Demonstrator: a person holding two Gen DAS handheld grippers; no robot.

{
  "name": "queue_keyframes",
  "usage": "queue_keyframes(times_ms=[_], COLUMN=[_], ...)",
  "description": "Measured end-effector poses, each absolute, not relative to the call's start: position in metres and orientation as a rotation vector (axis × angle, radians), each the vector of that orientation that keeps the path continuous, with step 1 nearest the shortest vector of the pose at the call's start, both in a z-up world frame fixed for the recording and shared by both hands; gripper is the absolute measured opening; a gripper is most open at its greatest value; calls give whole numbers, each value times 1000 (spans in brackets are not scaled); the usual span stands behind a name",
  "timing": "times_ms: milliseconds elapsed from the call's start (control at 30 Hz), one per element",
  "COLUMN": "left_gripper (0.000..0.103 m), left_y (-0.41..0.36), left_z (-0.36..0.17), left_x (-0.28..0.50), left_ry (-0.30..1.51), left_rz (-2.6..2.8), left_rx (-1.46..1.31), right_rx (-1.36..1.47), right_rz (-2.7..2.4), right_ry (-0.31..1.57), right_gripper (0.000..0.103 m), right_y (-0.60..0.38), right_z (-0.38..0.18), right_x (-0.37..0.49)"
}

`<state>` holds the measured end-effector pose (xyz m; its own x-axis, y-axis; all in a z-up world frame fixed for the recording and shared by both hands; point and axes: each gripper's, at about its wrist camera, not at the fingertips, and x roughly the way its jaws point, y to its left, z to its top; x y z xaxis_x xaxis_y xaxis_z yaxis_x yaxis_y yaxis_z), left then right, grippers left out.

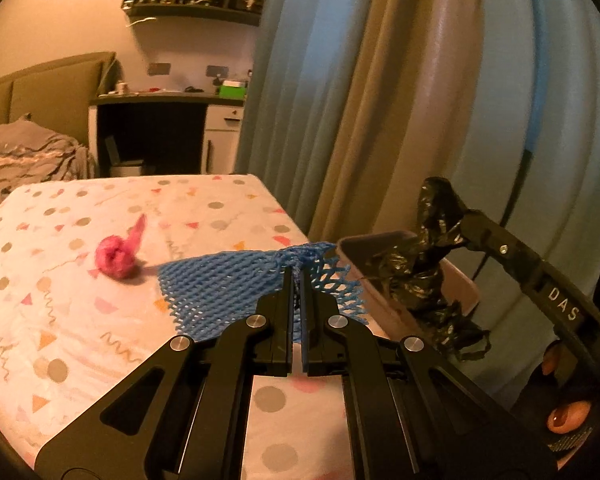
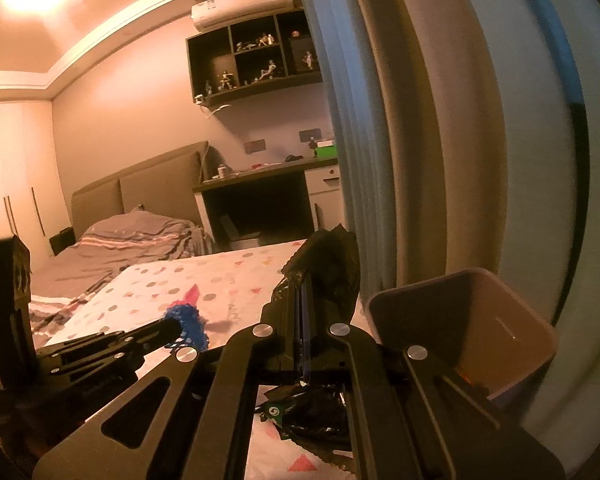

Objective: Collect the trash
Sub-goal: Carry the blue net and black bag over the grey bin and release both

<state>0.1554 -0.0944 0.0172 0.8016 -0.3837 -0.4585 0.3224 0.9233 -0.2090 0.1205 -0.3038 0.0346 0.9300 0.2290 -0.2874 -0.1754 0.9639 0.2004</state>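
Bedroom, confetti-print sheet (image 1: 80, 320) under left claw (image 1: 296, 276) clamped on blue netting (image 1: 220, 284), right claw (image 2: 304, 300) on black wrapper (image 2: 336, 272).

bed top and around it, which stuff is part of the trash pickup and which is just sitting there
Part of the job:
- blue foam net, pinched in the left gripper
- black plastic wrapper, pinched in the right gripper
- pink crumpled net on the sheet
- bin beside the curtain

Just lying about:
- grey duvet
- desk clutter
- shelf figurines

Blue net (image 1: 220, 284) (pink wad (image 1: 116, 258))
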Motion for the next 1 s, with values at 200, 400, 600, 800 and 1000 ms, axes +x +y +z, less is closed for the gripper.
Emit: queue_keyframes(times_ms=[200,400,600,800,1000], left_gripper=[2,2,1,2,2], left_y=[-123,-153,-185,-214,-235], left_z=[22,25,28,31,26], left_x=[164,174,182,196,210], left_ry=[510,504,500,499,490], left_rz=[-430,-482,-541,-628,-702], left_rx=[-101,-79,-54,-63,-72], right_rx=[171,178,191,216,243], right_rz=[167,121,72,17,-26], right_ry=[315,320,323,331,335], right_gripper=[1,1,1,2,2], right_y=[-320,-341,-361,-383,-403], right_z=[33,30,27,23,19], right_x=[122,125,132,145,155])
